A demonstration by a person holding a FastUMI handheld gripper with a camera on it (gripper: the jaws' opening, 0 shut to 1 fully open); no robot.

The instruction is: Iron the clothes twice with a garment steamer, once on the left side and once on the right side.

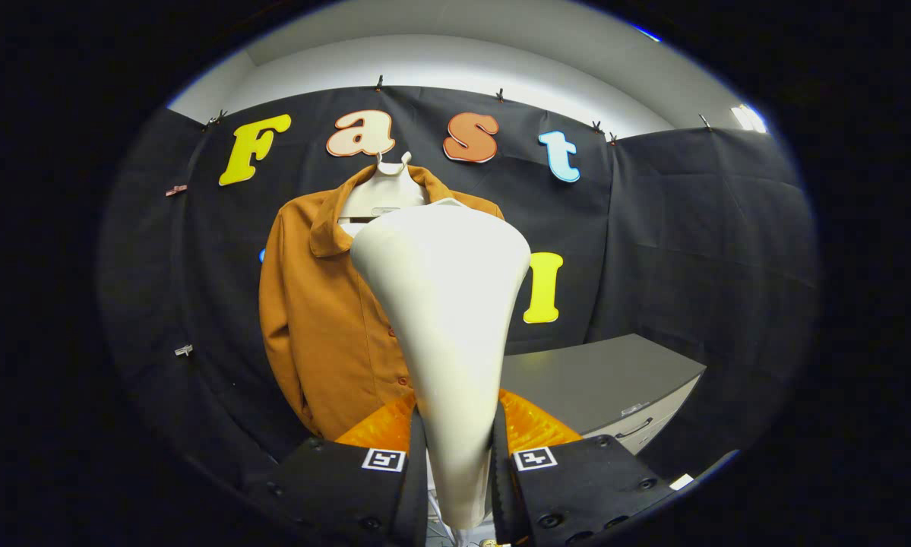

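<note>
The garment steamer (446,319) stands in front of the brown shirt (318,319) and hides the shirt's right half and much of its button line. The white hanger (383,194) is partly covered by the collar and the steamer head. The steamer's lower end runs out of sight between the fingers of the hand-held gripper (459,463). The cabinet (599,380) has its near corner hidden behind the steamer.
</note>
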